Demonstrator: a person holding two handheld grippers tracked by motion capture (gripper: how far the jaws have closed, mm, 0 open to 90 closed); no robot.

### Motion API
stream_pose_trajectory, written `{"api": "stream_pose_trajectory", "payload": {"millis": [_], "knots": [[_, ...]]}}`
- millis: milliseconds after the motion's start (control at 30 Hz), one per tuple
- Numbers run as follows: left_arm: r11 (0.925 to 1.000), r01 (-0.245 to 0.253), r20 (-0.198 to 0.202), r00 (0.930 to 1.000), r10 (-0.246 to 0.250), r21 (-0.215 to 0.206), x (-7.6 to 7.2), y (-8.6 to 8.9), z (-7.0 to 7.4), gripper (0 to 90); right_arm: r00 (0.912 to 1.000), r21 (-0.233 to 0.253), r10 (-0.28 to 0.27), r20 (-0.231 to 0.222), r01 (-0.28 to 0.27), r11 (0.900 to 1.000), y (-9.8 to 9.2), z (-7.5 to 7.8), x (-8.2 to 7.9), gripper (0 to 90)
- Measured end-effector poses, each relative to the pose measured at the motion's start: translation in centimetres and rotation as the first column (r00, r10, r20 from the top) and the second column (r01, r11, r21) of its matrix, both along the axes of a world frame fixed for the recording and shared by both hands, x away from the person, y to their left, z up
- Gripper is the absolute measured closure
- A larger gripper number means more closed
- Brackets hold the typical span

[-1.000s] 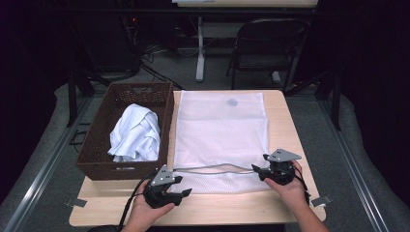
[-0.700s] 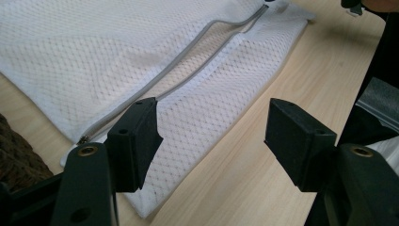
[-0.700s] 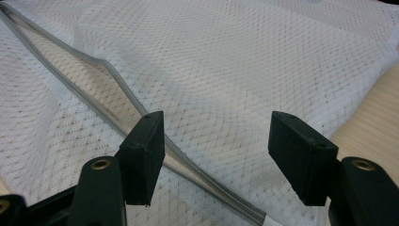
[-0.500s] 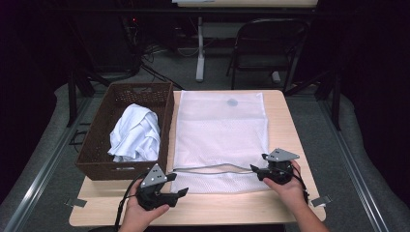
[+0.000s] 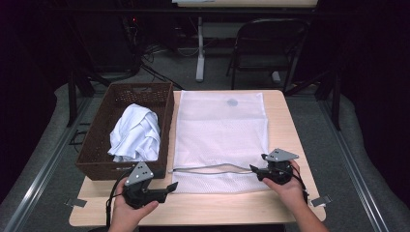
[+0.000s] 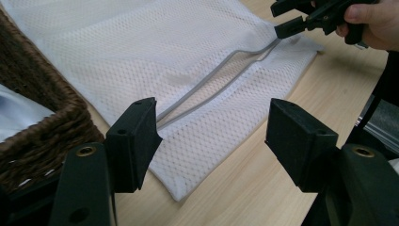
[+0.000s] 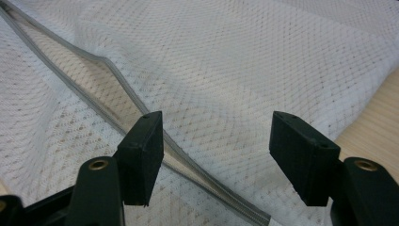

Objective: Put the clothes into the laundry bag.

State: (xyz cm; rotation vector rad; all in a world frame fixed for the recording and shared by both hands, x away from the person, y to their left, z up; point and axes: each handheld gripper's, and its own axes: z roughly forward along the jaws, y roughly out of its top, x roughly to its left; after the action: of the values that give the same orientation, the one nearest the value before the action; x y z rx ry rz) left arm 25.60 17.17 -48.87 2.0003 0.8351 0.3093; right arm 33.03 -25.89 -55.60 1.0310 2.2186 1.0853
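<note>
White open-weave mesh bag (image 5: 220,130) with smooth grey zip (image 6: 214,82); rough woven wicker basket (image 5: 99,145); soft white cloth (image 5: 136,133); matt pale wood-grain table (image 5: 290,125); matt black plastic jaws.

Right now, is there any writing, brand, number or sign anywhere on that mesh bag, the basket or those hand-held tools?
None can be read.
Mesh bag: a small round grey patch near its far edge, too small to read.
Basket, white cloth, left tool, right tool: no lettering visible.
</note>
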Motion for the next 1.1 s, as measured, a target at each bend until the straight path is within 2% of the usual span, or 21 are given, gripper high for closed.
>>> {"api": "stream_pose_trajectory", "payload": {"millis": [467, 600, 900, 1100], "knots": [[0.9952, -0.096, 0.006, 0.9954, 0.096, -0.020, 0.0, 2.5, 1.0, 34.9, 1.0000, 0.001, 0.002, -0.005, -0.002, 1.000, 0.1, -0.2, 0.0, 35.8], [0.9896, -0.142, 0.031, 0.9893, 0.142, -0.026, -0.1, 3.1, 1.3, 33.1, 0.9999, 0.000, -0.001, -0.011, 0.001, 1.000, 0.1, -0.2, 0.1, 35.8], [0.9837, -0.179, 0.043, 0.9829, 0.179, -0.019, -0.2, 4.0, 1.7, 29.9, 1.0000, -0.002, 0.003, -0.008, -0.003, 1.000, 0.1, -0.3, 0.1, 35.8], [0.9758, -0.218, 0.049, 0.9746, 0.218, -0.019, -0.1, 4.8, 2.1, 27.6, 0.9999, -0.001, 0.006, -0.009, -0.006, 1.000, 0.1, -0.4, 0.1, 35.8]]}}
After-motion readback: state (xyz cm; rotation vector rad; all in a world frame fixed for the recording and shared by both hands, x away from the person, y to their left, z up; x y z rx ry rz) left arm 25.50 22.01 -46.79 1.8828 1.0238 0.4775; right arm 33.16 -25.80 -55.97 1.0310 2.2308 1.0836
